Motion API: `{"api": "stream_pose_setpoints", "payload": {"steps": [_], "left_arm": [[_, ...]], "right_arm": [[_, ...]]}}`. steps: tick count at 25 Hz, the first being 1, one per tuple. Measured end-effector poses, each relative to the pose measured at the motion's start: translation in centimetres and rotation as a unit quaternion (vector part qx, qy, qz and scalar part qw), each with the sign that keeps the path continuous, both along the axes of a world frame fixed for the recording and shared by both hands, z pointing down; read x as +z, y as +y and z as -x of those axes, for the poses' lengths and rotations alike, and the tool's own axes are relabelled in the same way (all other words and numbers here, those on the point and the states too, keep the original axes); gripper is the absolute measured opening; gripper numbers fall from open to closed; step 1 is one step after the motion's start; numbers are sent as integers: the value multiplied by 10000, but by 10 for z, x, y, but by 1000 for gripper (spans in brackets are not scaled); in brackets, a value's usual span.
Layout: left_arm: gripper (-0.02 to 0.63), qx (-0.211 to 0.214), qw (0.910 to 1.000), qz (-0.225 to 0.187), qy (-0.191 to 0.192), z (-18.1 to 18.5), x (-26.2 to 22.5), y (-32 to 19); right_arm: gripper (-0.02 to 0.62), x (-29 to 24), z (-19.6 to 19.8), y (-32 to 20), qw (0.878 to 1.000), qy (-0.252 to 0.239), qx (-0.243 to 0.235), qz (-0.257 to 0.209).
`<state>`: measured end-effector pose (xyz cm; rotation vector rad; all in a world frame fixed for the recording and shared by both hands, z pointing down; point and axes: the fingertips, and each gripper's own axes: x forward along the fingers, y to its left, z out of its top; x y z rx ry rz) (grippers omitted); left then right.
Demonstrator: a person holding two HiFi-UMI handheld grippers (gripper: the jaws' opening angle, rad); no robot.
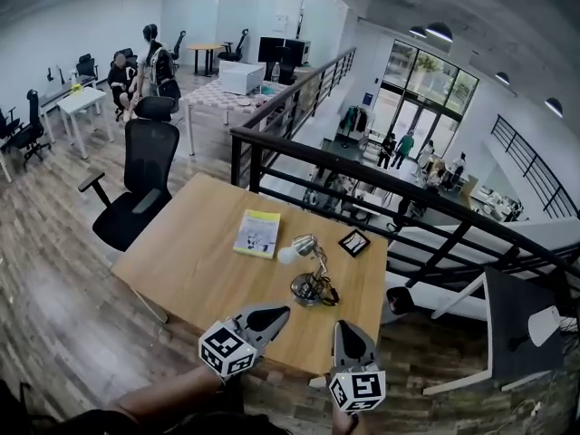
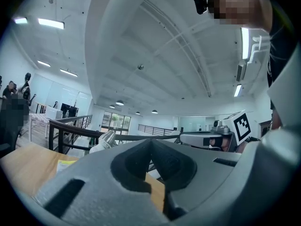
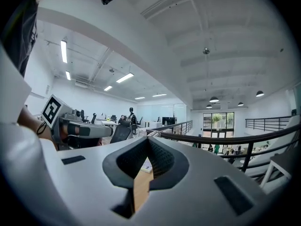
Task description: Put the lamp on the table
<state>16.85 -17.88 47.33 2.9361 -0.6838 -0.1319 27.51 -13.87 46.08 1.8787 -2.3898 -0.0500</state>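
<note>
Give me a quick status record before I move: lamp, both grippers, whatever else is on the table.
lamp: standing on its round base on the wooden table, toward the near right part
left gripper: shut, nothing held, at the table's near edge, apart from the lamp
right gripper: shut, nothing held, at the near edge, apart from the lamp
other items: yellow booklet left of the lamp; small black framed object beyond it
task state: lamp already on the table, neither gripper touching it
</note>
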Motion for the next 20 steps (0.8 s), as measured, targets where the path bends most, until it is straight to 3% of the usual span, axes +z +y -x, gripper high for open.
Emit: {"api": "stream_pose_setpoints", "payload": {"steps": [10, 20], "left_arm": [[8, 38, 9999, -21, 90, 29, -13, 54], [8, 387, 9989, -181, 171, 131, -25, 109]], "right_arm": [[16, -5, 40, 50, 9999, -100, -140, -20], [17, -14, 161, 97, 9998, -150, -117, -60]]}}
